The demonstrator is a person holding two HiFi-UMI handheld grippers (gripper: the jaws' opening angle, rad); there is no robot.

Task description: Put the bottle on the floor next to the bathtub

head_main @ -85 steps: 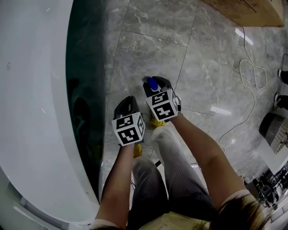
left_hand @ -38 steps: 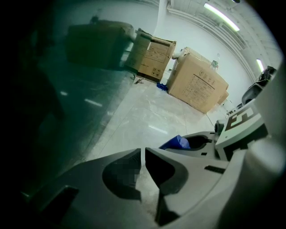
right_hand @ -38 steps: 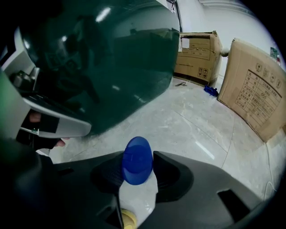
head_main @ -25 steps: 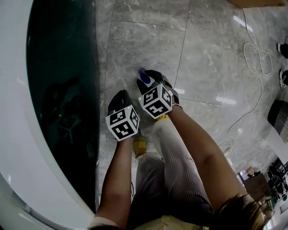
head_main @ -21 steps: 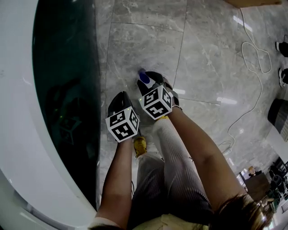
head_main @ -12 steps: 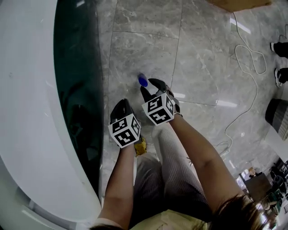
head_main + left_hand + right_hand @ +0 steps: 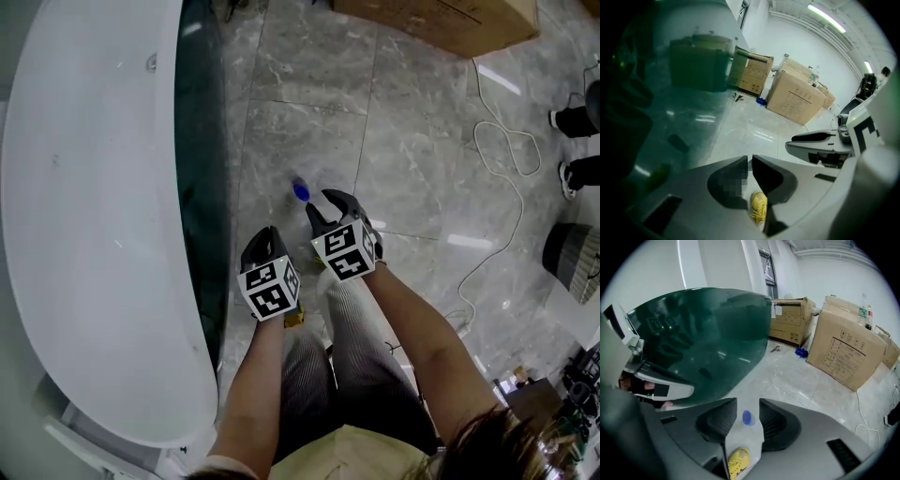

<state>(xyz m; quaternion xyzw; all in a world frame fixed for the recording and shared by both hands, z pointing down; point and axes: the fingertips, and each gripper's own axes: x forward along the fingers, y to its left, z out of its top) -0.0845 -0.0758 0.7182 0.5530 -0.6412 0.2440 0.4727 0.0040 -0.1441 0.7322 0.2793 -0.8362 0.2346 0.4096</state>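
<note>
Standing on the floor near the bathtub, the bottle is straight ahead of the right tool, jaws spread clear of it, while the left tool hangs back, jaws together.

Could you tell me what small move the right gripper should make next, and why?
Probably lift the right gripper straight up and clear: its jaws stand apart, and the clear blue-capped bottle seems to stand free on the grey marble floor beside the white bathtub.
</note>
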